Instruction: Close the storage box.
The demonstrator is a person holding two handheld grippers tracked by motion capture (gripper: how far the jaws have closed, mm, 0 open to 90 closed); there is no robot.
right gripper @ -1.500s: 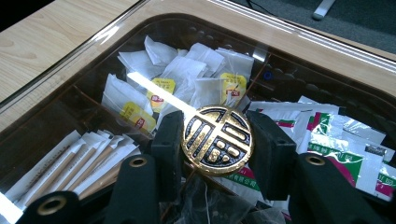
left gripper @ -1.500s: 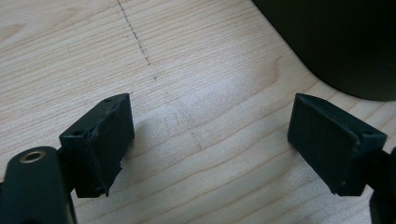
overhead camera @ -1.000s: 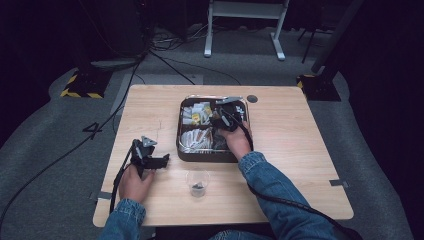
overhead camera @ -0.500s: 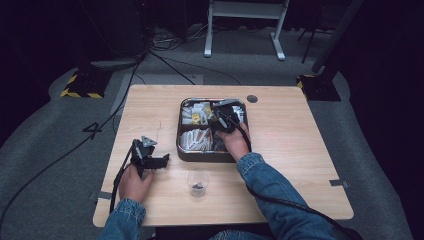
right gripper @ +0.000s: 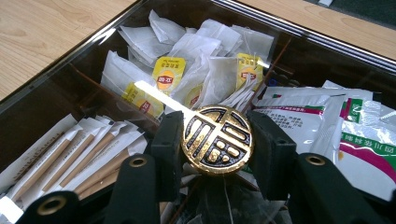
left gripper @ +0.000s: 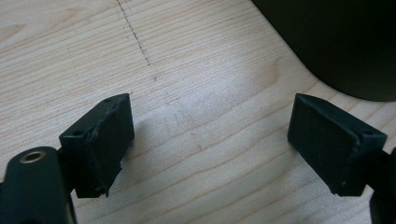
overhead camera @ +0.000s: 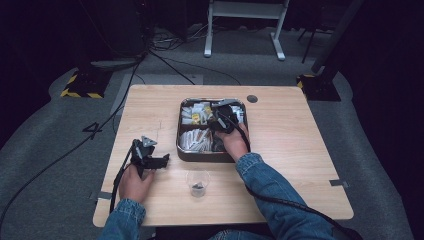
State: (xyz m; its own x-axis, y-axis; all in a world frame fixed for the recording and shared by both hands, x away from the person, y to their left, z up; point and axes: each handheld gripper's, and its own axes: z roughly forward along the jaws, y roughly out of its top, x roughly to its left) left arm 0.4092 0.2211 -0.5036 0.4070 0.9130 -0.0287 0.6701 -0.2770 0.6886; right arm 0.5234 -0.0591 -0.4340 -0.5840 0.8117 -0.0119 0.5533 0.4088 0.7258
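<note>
A dark room with grey carpet and trailing cables surrounds a light wooden table (overhead camera: 300, 150) in the middle of the high view. At the table's centre sits a dark, square compartmented box (overhead camera: 212, 129) under a clear lid (right gripper: 116, 56). In the right gripper view, tea bags with yellow tags (right gripper: 187, 70) fill the upper middle compartment, paper-wrapped sticks (right gripper: 79, 154) lie at lower left with their long axes running from lower left to upper right, and white sachets with green and red print (right gripper: 355, 135) lie at right.

The right gripper (right gripper: 217, 144) reaches over the box, its jaws pinching a round gold-and-black knob (right gripper: 217, 140) from both sides; the knob's ornamented face is turned toward the camera, at the lower centre of that frame.

The left gripper (overhead camera: 150, 157) rests on the table left of the box; in its own view the jaws are spread wide over bare wood. A small clear cup (overhead camera: 198, 183) with something dark inside stands below the box.
</note>
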